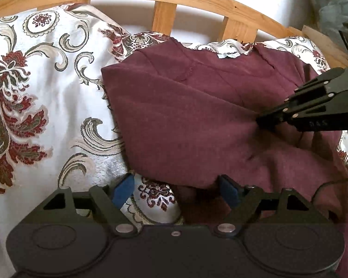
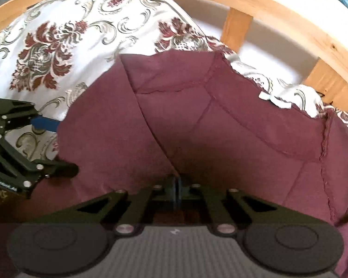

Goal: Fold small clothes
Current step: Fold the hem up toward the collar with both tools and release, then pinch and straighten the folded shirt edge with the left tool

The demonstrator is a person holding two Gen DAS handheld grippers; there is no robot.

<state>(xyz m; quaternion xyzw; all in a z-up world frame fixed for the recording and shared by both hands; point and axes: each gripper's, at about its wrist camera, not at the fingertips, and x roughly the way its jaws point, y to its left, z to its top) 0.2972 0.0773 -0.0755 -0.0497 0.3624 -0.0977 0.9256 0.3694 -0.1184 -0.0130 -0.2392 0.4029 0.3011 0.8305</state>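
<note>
Lying across the floral bedspread (image 1: 46, 97) in front of you is one maroon garment (image 1: 185, 115), its upper layer folded over so stitched seams and a small white label (image 2: 275, 100) show near the far edge. Your right gripper (image 2: 176, 185) has its two fingers pressed together on a fold of that cloth, which rises into a pinched ridge at the tips; from the left wrist camera the same gripper (image 1: 264, 121) comes in from the right with cloth puckering around it. Your left gripper (image 1: 176, 190) stands wide open, its two blue pads (image 1: 124, 190) spread apart and holding nothing, one over the bedspread and the other at the garment's near edge. No container is in sight. Behind the bed runs a wooden headboard (image 1: 164, 17) with three slats visible. The garment's lower right part runs out of frame, and whatever lies under the folded layer is hidden. A patterned bundle in the far right corner is too blurred to identify.
</note>
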